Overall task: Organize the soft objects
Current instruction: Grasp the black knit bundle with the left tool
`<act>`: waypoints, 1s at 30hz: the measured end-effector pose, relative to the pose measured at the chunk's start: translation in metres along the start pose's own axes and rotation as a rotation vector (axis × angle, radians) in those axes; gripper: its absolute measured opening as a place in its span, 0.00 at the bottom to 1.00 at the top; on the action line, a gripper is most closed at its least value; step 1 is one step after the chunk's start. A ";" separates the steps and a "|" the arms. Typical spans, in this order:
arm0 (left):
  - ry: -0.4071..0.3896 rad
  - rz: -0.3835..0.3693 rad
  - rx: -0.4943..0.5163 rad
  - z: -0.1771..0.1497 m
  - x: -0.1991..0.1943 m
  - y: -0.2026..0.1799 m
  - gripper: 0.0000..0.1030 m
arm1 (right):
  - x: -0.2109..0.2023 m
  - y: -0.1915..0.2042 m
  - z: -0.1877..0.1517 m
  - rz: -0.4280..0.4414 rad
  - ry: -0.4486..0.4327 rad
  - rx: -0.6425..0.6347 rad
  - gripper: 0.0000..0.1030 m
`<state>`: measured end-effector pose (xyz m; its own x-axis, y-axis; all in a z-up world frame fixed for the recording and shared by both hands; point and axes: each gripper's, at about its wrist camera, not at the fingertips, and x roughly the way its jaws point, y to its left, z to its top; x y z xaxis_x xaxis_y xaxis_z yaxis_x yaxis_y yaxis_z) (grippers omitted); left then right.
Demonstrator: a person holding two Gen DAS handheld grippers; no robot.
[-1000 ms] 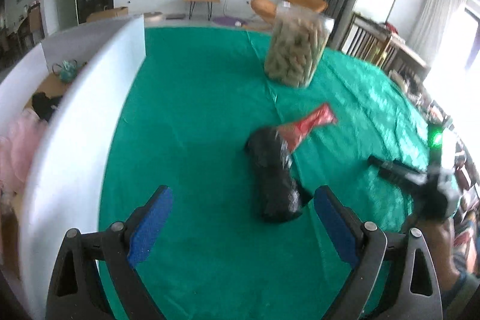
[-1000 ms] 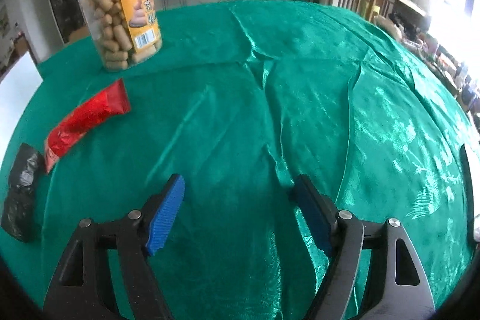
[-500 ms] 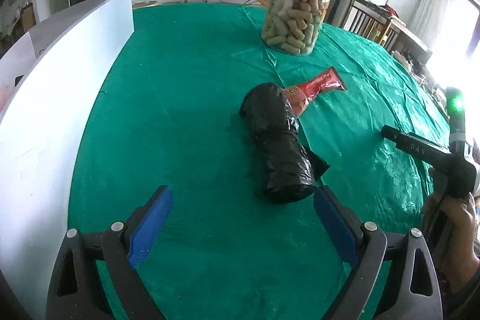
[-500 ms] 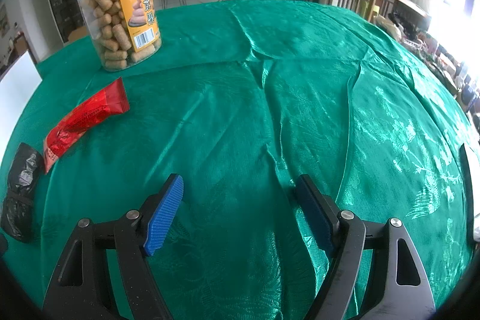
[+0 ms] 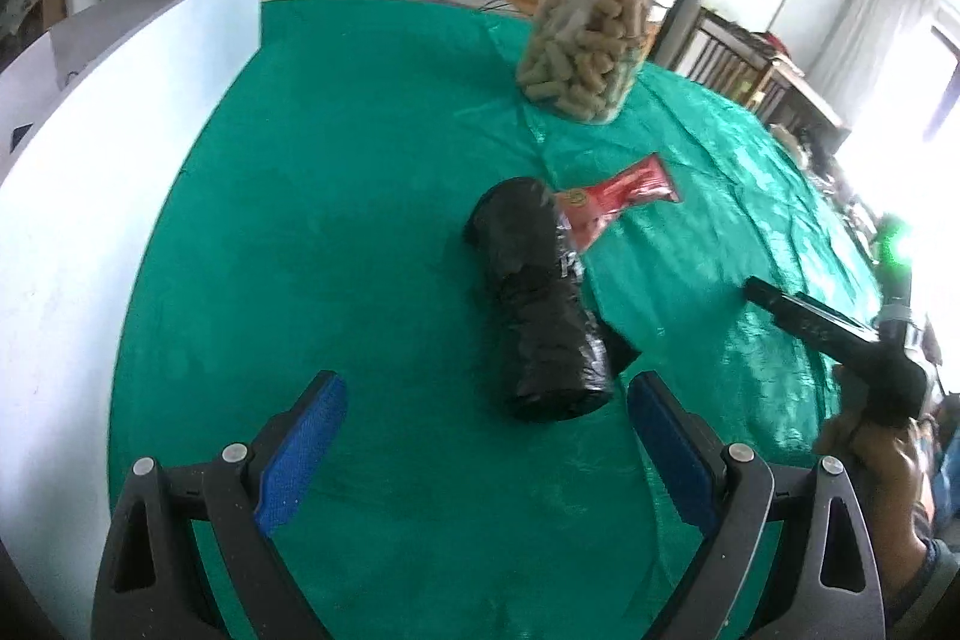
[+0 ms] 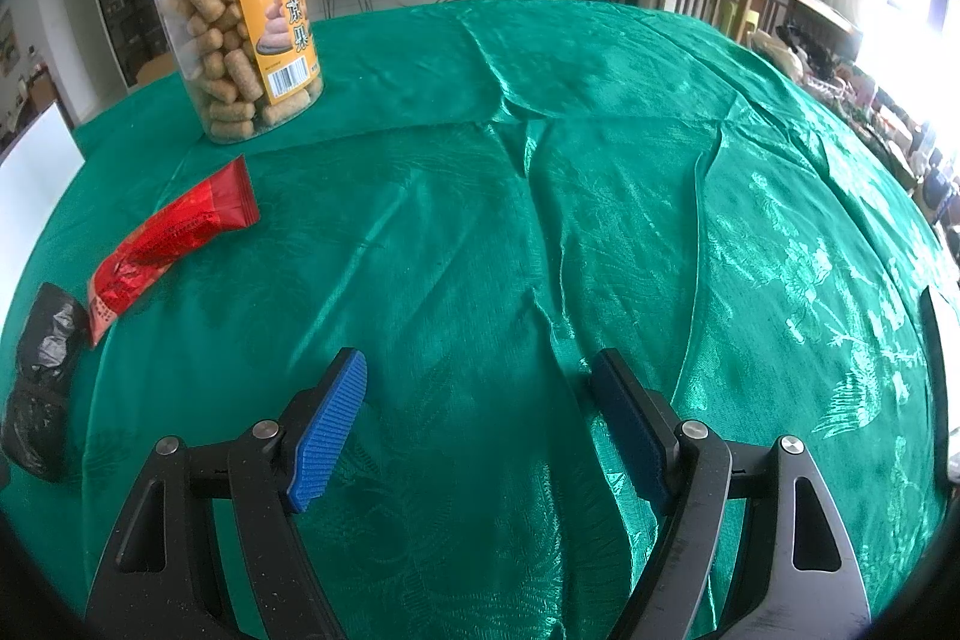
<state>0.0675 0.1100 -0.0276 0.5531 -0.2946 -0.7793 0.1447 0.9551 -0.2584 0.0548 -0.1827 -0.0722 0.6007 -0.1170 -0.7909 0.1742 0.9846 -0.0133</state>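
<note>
A black plastic bag roll (image 5: 540, 298) lies on the green tablecloth (image 5: 336, 220), just ahead of my left gripper (image 5: 486, 403), whose blue pads stand wide open with nothing between them. A red snack packet (image 5: 618, 196) lies against the roll's far end. In the right wrist view the roll (image 6: 42, 388) and the red packet (image 6: 174, 238) sit at the far left. My right gripper (image 6: 480, 382) is open over bare cloth, apart from both. The right gripper's fingers (image 5: 804, 319) also show at the right of the left wrist view, held by a hand (image 5: 870, 454).
A clear jar of biscuit sticks (image 5: 591, 46) stands farther back on the table; it shows too in the right wrist view (image 6: 237, 28). A white box wall (image 5: 102, 172) runs along the left side. Chairs and furniture stand beyond the table.
My left gripper has sunk and come closer to the black roll, which now lies larger and nearer its pads. The right gripper has stayed in place.
</note>
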 end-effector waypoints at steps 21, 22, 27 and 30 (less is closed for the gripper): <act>-0.020 0.251 0.083 0.051 0.063 0.025 0.94 | 0.002 0.000 0.000 0.003 0.000 0.003 0.78; -0.022 0.254 0.078 0.055 0.065 0.028 0.94 | 0.002 0.000 0.000 0.003 0.000 0.003 0.78; -0.008 0.259 0.096 0.056 0.069 0.027 1.00 | 0.002 0.000 0.000 0.002 0.000 0.003 0.78; -0.008 0.258 0.095 0.056 0.070 0.026 1.00 | 0.002 0.000 0.000 0.002 0.000 0.003 0.78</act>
<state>0.1559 0.1159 -0.0567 0.5878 -0.0416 -0.8079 0.0746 0.9972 0.0030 0.0562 -0.1827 -0.0739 0.6013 -0.1147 -0.7907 0.1754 0.9845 -0.0094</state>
